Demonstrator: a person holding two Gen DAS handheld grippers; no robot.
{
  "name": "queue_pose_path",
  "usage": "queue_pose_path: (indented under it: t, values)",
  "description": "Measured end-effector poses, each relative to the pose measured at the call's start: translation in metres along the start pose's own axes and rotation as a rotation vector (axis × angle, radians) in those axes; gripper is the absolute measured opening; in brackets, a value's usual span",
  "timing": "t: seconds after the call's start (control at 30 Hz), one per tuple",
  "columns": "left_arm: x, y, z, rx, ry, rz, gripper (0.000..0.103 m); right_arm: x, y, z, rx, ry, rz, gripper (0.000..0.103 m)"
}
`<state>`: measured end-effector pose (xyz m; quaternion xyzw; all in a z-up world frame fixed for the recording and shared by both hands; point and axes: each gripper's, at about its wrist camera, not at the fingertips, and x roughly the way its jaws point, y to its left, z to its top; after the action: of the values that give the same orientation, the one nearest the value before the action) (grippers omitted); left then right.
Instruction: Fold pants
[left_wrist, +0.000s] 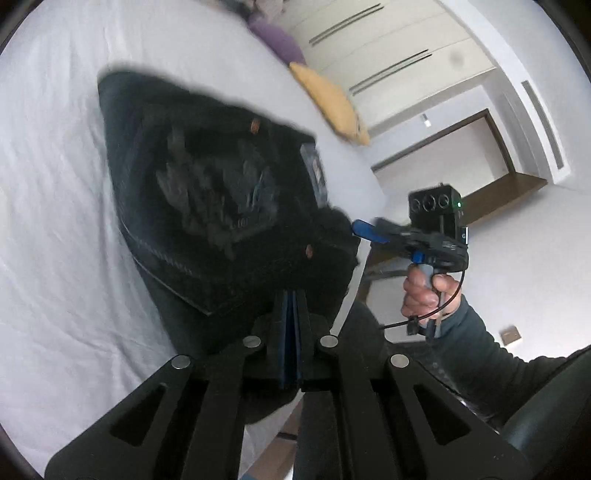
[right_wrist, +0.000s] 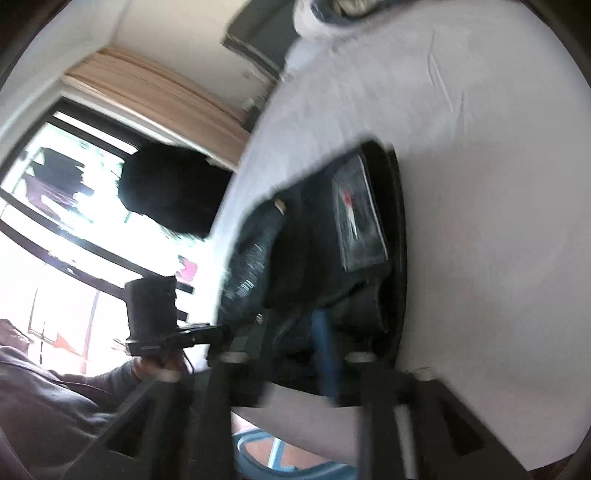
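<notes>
Dark jeans (left_wrist: 207, 177), folded with a pocket and label showing, lie on the white bed sheet (left_wrist: 55, 221). My left gripper (left_wrist: 291, 297) is shut, its blue pads pinched together on the near edge of the pants. My right gripper (left_wrist: 364, 229), held by a hand (left_wrist: 424, 291), reaches the pants' right corner. In the blurred right wrist view its fingers (right_wrist: 325, 347) stand apart, open, with the pants (right_wrist: 314, 240) lying between and ahead of them. The left gripper (right_wrist: 221, 328) comes in from the left at the pants' edge.
A yellow pillow (left_wrist: 332, 103) and a purple one (left_wrist: 277, 37) lie at the far side of the bed. White wardrobe doors (left_wrist: 388, 48) stand behind. A bright window (right_wrist: 74, 221) is at the left. The bed's edge (right_wrist: 236, 206) runs close to both hands.
</notes>
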<state>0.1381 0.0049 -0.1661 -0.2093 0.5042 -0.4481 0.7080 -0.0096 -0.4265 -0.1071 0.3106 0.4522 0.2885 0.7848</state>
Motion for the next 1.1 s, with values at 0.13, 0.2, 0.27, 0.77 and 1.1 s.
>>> queue_pose_path:
  t: [0.13,0.2,0.27,0.77,1.1]
  values:
    - [-0.027,0.011,0.018,-0.038,-0.092,0.085,0.019,-0.03,-0.013,0.019,0.039,-0.085,-0.033,0.074]
    - [-0.031,0.025,0.025,-0.089,-0.116,0.144,0.066,-0.022,-0.023,0.028,0.061,-0.046,-0.059,0.074]
    - [-0.037,0.039,0.024,-0.147,-0.151,0.17,0.099,-0.004,-0.031,0.035,0.068,0.007,-0.087,0.074]
    - [0.008,0.052,0.047,-0.185,0.051,0.231,0.044,0.065,-0.042,0.057,0.089,0.178,-0.138,0.058]
    - [0.016,0.038,0.056,-0.158,0.038,0.229,0.019,0.062,0.006,0.06,-0.066,0.129,-0.283,0.02]
